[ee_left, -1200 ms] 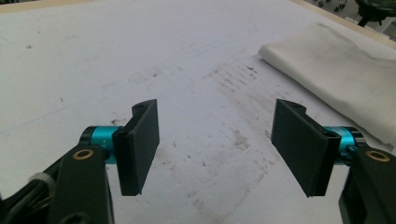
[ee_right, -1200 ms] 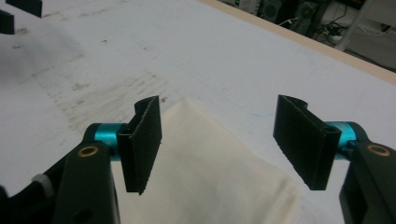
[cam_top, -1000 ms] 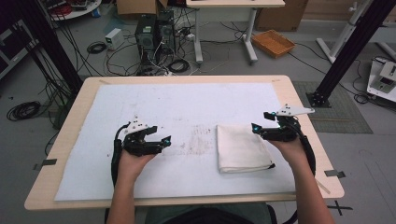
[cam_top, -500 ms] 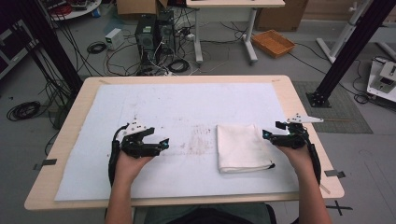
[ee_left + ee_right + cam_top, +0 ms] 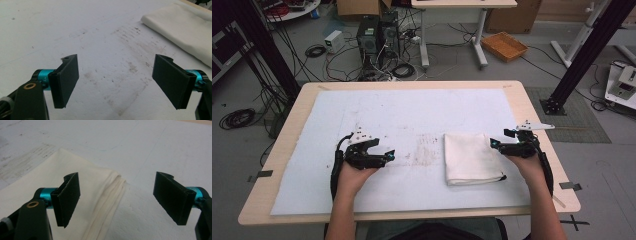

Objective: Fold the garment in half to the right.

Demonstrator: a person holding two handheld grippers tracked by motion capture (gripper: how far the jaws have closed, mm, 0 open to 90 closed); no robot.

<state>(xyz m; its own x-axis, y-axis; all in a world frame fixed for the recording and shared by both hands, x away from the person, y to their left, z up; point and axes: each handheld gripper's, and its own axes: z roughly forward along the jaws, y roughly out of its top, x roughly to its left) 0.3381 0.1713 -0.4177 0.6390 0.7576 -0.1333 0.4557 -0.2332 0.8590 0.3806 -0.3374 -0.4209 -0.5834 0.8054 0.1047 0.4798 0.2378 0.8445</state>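
White paper covers the table, smudged at centre. We note the right gripper with jaws spread wide, holding nothing; the folded cloth lies beneath its left jaw, stacked edge between the jaws. We note the left gripper likewise wide apart and empty, smudges between the jaws, cloth beyond its right jaw. Both hands rest low, gripped from behind.

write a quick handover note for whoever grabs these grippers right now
Left gripper: jaws open, holding nothing, over the stained patch of the white sheet, left of the cloth.
Right gripper: jaws open, holding nothing, at the right edge of the cloth.
Folded white cloth: lies flat, right of centre, stacked layers facing the right gripper.
Done: cloth looks folded.
Left: probably nothing more than a tidy, or one more fold.
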